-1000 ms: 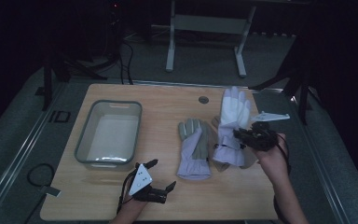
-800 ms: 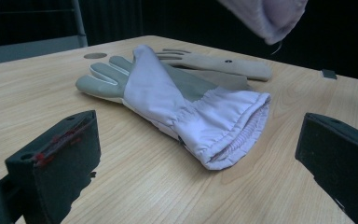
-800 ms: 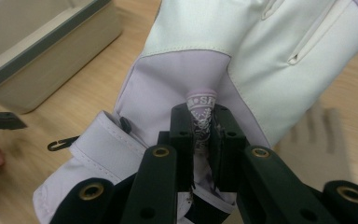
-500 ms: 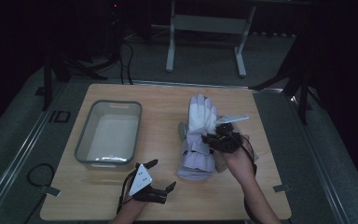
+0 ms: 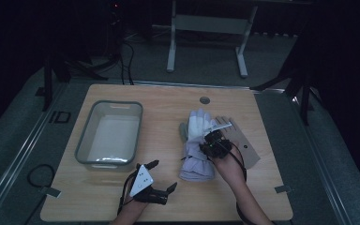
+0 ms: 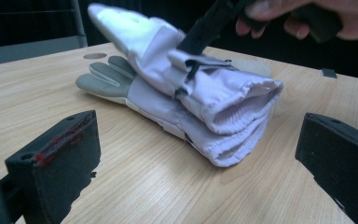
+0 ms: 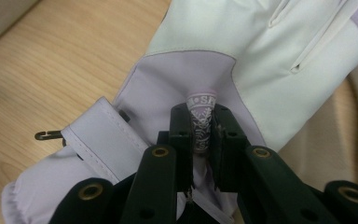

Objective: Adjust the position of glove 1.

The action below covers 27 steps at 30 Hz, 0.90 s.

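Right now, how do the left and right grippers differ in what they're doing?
The right gripper is shut on a patterned strap of the upper glove, holding it over the lower glove; the left gripper stands open with nothing between its jaws. The right one hangs over the gloves, the left one sits near the table's front edge, beside the bin. Both are hand-held.

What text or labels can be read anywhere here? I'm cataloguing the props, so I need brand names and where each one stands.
"S": the one clear letter, at the top of the patterned strap on the upper glove, pinched in the right gripper; the letters after it are cut off.
Strap's lower print: ornamental, too small to read.
Tub, table, lower glove: no text visible.
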Motion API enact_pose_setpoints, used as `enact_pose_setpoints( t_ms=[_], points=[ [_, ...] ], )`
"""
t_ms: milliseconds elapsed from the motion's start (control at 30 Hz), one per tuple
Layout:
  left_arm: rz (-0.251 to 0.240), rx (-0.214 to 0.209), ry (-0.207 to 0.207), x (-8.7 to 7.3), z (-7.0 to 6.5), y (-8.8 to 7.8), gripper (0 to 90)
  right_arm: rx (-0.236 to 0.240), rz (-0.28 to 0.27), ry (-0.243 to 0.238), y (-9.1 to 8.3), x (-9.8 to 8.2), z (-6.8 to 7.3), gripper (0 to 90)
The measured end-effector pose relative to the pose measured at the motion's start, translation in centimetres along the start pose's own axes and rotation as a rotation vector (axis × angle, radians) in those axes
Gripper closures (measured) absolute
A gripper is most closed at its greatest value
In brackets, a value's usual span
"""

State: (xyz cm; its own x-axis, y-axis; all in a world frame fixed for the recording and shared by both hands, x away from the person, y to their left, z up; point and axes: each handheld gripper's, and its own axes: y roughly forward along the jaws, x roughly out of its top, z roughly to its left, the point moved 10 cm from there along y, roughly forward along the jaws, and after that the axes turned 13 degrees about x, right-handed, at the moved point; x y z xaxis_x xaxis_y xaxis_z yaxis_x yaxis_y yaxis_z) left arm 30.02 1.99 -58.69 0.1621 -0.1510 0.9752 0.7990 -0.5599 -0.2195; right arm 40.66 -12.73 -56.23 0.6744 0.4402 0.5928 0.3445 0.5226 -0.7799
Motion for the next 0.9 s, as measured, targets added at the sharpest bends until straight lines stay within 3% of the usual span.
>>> enact_pose_setpoints(
  t_ms=[200, 500, 700, 900],
  points=[
    [0.001, 0.0, -0.001, 0.0, 0.0, 0.0, 0.1, 0.038, 0.006, -0.017, 0.8, -0.3, 0.1, 80.0],
    [0.001, 0.001, 0.0, 0.0, 0.0, 0.0, 0.1, 0.099, -0.008, -0.022, -0.5, 0.2, 1.6, 79.9],
    [0.001, 0.0, 0.002, 0.0, 0.0, 0.0, 0.1, 0.057, 0.024, -0.003, 1.3, -0.6, 0.9, 78.7],
    [0.0, 0.0, 0.002, 0.0, 0.0, 0.0, 0.1, 0.052, 0.03, -0.025, 2.2, -0.7, 1.0, 75.0]
  ],
)
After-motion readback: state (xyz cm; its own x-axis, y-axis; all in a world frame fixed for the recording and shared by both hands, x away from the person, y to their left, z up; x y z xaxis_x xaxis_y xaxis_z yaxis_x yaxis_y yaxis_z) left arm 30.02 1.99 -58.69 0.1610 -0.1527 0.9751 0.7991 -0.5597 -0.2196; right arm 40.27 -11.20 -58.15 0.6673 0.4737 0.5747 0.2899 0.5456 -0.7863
